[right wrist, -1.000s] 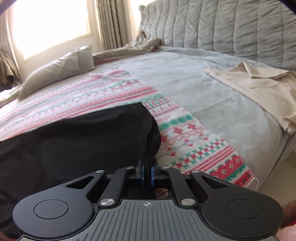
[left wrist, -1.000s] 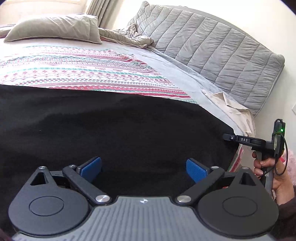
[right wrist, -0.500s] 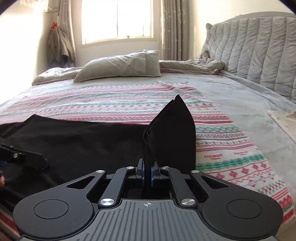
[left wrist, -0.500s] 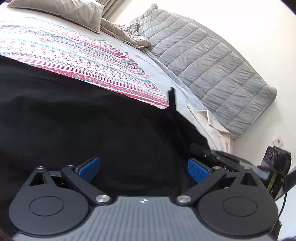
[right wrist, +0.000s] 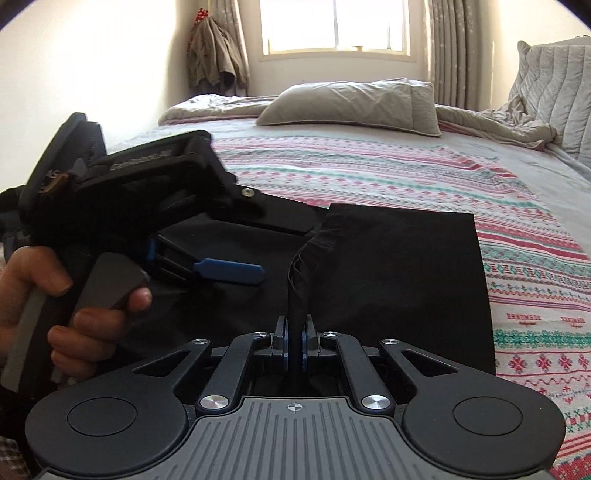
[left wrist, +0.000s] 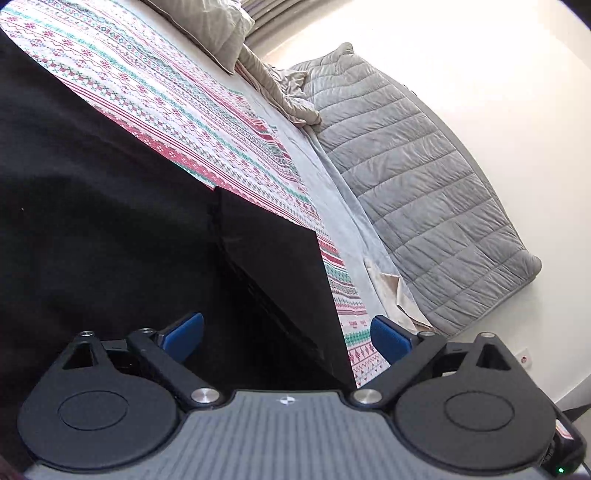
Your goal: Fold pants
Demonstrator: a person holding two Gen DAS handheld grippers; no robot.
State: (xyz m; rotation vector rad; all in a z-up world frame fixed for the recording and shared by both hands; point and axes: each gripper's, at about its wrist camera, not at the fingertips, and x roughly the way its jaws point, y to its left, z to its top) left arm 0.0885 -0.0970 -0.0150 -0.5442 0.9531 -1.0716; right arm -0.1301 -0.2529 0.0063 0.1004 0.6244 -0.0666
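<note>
2 grippers work over a wide bed [right wrist: 406, 155] that fills most of both views, spread with a patterned blanket [right wrist: 369, 173] in red, green and white bands, with a grey quilted headboard [left wrist: 413, 177] along its right side and a grey pillow [right wrist: 347, 103] at the far end under a bright window [right wrist: 334, 24]. Black pants [right wrist: 399, 266] lie flat on the near part of the blanket, with 1 end raised and turned back over the rest, its edge standing as a dark flap [left wrist: 280, 277]. The right gripper [right wrist: 294, 345] is clenched on a bunched fold of that raised end. The left gripper [left wrist: 286, 338], held in a hand [right wrist: 44, 288] at the left, hovers just above the black cloth with its blue fingers [right wrist: 229, 272] spread wide and grasping nothing.
</note>
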